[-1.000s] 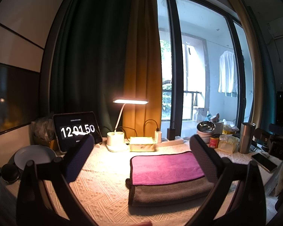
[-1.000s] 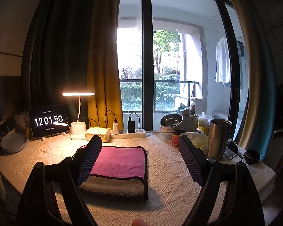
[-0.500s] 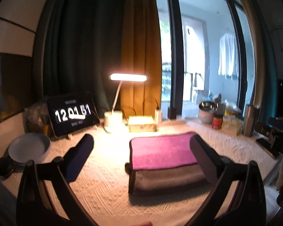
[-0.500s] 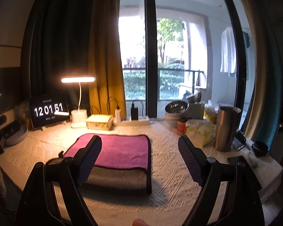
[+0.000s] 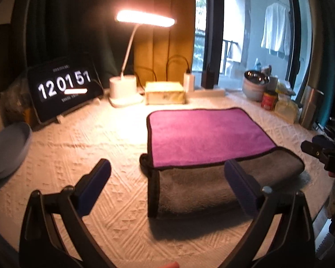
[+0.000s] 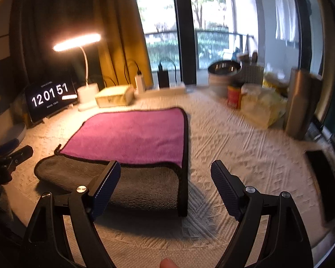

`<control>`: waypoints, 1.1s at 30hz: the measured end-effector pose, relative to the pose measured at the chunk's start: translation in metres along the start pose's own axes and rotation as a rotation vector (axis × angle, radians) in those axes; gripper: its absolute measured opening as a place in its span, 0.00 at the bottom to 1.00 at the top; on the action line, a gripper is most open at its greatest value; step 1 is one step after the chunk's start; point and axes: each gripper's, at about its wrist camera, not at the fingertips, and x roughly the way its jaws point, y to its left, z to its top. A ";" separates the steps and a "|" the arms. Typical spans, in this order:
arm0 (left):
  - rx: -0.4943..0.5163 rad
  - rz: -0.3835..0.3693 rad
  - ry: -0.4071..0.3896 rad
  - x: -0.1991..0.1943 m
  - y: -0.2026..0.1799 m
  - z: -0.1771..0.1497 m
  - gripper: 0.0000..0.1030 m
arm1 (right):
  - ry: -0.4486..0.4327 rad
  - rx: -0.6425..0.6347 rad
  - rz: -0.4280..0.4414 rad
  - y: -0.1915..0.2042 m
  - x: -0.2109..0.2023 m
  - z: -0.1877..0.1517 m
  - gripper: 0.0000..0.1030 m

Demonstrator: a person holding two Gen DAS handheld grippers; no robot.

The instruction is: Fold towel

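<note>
A folded towel (image 5: 203, 134), magenta on top and grey underneath with a black hem, lies flat on the white textured tablecloth (image 5: 82, 147). It also shows in the right wrist view (image 6: 131, 134). My left gripper (image 5: 167, 185) is open and empty, above the towel's near left corner. My right gripper (image 6: 165, 183) is open and empty, above the towel's near right corner. The right gripper's tip (image 5: 319, 151) shows at the right edge of the left wrist view.
At the back stand a clock tablet (image 5: 62, 87), a lit desk lamp (image 5: 127, 89), a tissue box (image 5: 165, 92) and chargers. A white bowl (image 5: 6, 147) sits left. A metal bowl (image 6: 223, 71), red can (image 6: 233, 96), bags and steel tumbler (image 6: 299, 105) crowd the right; a phone (image 6: 323, 178) lies near the right edge.
Both grippers have tilted down and moved closer to the towel's near corners. The towel has not moved. Both stay open.
</note>
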 end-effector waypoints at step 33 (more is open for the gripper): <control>0.075 -0.045 0.181 0.044 -0.006 -0.012 0.18 | 0.187 -0.026 0.041 0.000 0.054 -0.005 0.11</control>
